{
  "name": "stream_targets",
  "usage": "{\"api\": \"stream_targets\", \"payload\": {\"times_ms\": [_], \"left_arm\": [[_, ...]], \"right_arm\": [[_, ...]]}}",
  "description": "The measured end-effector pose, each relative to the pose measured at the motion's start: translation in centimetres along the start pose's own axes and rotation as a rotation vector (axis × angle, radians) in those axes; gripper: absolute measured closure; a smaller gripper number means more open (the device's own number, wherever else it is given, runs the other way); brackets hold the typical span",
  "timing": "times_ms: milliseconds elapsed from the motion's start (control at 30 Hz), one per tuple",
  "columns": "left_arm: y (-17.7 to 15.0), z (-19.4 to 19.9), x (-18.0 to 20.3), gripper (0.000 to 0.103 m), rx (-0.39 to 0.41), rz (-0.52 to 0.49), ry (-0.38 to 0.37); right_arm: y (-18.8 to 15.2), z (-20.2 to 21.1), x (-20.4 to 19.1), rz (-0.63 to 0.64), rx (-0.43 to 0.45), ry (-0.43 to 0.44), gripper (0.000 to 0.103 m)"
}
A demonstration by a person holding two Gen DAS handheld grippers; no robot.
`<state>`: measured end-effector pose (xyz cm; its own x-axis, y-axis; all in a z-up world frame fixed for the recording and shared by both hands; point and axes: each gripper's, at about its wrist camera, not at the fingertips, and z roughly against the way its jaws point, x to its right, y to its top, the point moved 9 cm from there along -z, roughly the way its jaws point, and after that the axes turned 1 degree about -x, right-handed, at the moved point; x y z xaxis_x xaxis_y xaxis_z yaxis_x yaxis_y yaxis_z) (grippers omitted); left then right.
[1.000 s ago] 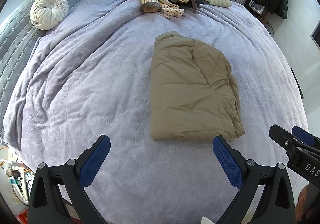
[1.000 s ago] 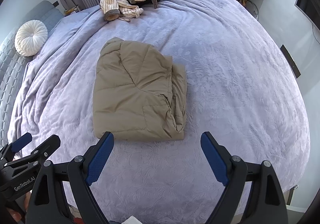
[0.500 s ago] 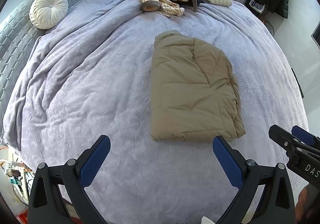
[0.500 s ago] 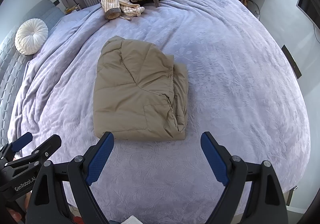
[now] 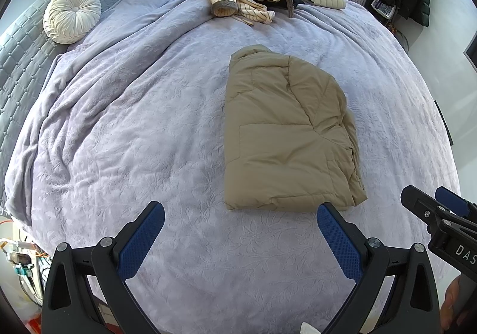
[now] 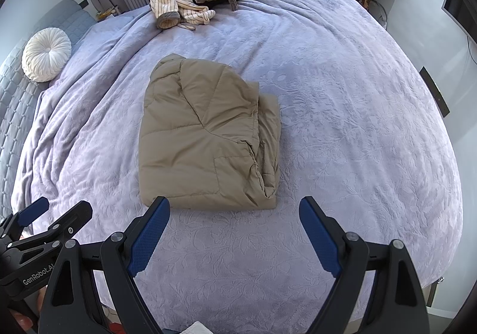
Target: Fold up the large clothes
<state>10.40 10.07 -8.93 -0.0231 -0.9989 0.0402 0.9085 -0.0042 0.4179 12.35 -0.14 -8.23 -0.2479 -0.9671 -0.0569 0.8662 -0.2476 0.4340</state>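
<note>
Both grippers point(image 5: 241, 211) wide above jacket point(image 5: 286, 137)

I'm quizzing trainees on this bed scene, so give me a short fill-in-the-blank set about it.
1. The tan jacket lies ____ on the bedspread.
2. The round pillow is ____ in colour.
3. Both the left tongs and the right tongs hold ____.

Missing words: folded; white; nothing
</note>
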Motion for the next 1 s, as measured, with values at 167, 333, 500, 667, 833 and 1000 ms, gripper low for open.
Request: {"api": "stream_targets", "payload": {"times_ms": [167,333,500,667,833,1000], "left_arm": [[-0.05,-0.06,0.01,0.001,0.0,0.0,0.0],[-0.08,-0.43,-0.29,0.001,0.0,0.004,0.004],[0.21,-0.63,-0.74,0.001,0.002,0.004,0.004],[0.48,-0.45,-0.92,0.001,0.007,0.004,0.001],[0.45,-0.39,-0.66,0.001,0.006,-0.006,-0.014],[0.47,-0.38,-0.39,0.001,0.002,-0.019,-0.025]], "right_arm": [[0.08,0.01,0.0,0.001,0.001,0.0,0.013],[-0.02,-0.05,-0.02,0.002,0.0,0.001,0.013],[-0.03,-0.04,-0.07,0.001,0.0,-0.001,0.013],[-0.04,-0.08,-0.07,0.003,-0.001,-0.001,0.013],[-0.04,0.0,-0.16,0.0,-0.001,-0.001,0.013],[-0.06,-0.09,-0.12,0.001,-0.003,-0.001,0.013]]}}
